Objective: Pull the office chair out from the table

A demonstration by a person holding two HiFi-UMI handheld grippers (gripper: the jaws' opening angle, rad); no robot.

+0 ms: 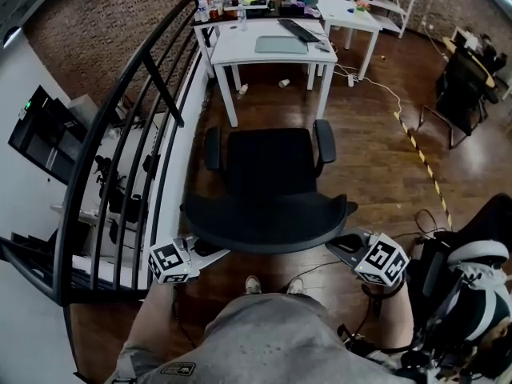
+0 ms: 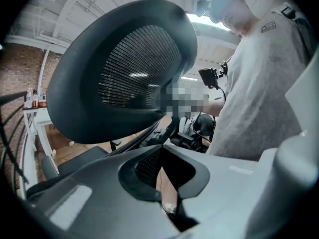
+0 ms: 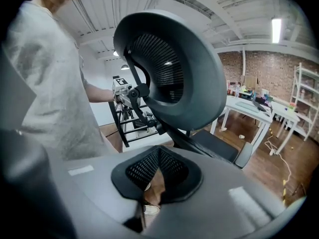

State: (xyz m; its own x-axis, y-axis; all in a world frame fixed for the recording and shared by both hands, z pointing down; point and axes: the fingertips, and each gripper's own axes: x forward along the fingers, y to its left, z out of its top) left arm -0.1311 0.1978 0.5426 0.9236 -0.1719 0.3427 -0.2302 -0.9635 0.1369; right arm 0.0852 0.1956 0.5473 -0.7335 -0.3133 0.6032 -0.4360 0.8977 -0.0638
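Note:
The black office chair [image 1: 270, 165] stands on the wood floor, clear of the white table [image 1: 240, 50], its curved mesh back [image 1: 268, 224] nearest me. My left gripper [image 1: 200, 249] sits at the back's left end and my right gripper [image 1: 344, 245] at its right end. Both are shut. In the left gripper view the jaws [image 2: 162, 136] meet below the oval mesh headrest [image 2: 124, 68], with only floor and a shoe showing through their gap. The right gripper view shows the same: closed jaws [image 3: 159, 150] under the headrest [image 3: 174, 68], nothing seen clamped.
A black stair railing [image 1: 120, 158] runs close along the chair's left. My shoes [image 1: 253, 284] are just behind the chair base. Yellow-black floor tape [image 1: 424, 162], a white cable [image 1: 384, 86] and another dark chair [image 1: 460, 94] lie to the right. Black-and-white gear [image 1: 472, 294] stands at my right.

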